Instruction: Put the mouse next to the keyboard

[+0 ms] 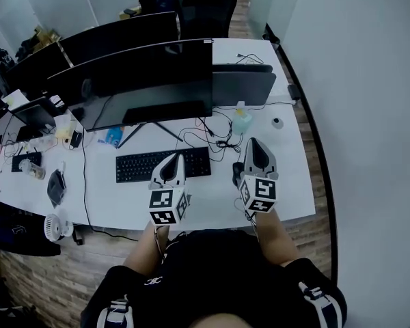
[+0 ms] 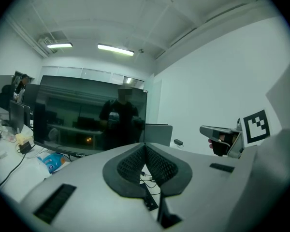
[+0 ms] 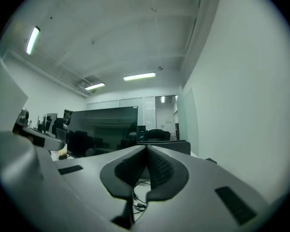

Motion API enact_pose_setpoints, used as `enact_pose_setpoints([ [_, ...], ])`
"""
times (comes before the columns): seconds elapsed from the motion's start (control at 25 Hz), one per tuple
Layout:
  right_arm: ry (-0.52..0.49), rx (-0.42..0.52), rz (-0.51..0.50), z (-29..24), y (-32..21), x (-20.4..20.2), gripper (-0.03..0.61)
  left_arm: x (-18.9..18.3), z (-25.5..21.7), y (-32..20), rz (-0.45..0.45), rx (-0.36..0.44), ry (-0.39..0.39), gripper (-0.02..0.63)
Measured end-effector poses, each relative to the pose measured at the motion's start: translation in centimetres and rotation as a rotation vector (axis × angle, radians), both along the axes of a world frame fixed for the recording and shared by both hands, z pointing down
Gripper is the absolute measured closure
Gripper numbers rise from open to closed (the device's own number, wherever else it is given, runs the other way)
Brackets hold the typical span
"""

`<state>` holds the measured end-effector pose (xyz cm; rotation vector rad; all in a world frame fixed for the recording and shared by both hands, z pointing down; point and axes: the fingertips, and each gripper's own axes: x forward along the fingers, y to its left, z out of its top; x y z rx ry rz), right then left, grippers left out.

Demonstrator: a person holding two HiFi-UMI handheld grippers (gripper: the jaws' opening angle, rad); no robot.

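Note:
A black keyboard (image 1: 140, 167) lies on the white desk (image 1: 294, 176) in front of a large dark monitor (image 1: 147, 91). A small black mouse (image 1: 237, 171) sits to the keyboard's right, partly hidden behind my right gripper (image 1: 255, 143). That gripper hovers just right of the mouse, jaws shut with nothing between them. My left gripper (image 1: 174, 158) hangs over the keyboard's right half, also shut and empty. In the left gripper view the pads meet at the tip of the left gripper (image 2: 144, 146); in the right gripper view the right gripper (image 3: 146, 149) shows the same.
Tangled black cables (image 1: 215, 132) lie behind the mouse. A teal bottle (image 1: 241, 120) and a small round object (image 1: 277, 122) stand further back on the right. A second monitor (image 1: 242, 84) and office chairs (image 1: 205, 9) are behind. A wall runs along the desk's right side.

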<state>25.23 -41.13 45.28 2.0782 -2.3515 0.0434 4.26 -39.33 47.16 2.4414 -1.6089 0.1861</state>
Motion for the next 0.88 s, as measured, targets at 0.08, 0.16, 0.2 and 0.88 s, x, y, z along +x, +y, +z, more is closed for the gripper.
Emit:
enact_pose_setpoints([
  [0.08, -0.009, 0.014, -0.002, -0.7, 0.5, -0.1, 0.566, 0.2, -0.1, -0.2, 0.006, 0.003, 0.001, 0.601],
  [0.16, -0.012, 0.016, -0.008, -0.9, 0.9, -0.1, 0.565, 0.5, -0.3, -0.3, 0.012, 0.007, 0.002, 0.601],
  [0.2, -0.011, 0.016, -0.011, -1.0, 1.0, -0.1, 0.565, 0.7, -0.4, -0.3, 0.014, 0.010, 0.003, 0.601],
  [0.88, -0.028, 0.016, -0.033, -1.3, 2.3, -0.9, 0.565, 0.8, -1.2, 0.5, 0.029, 0.023, 0.001, 0.601],
])
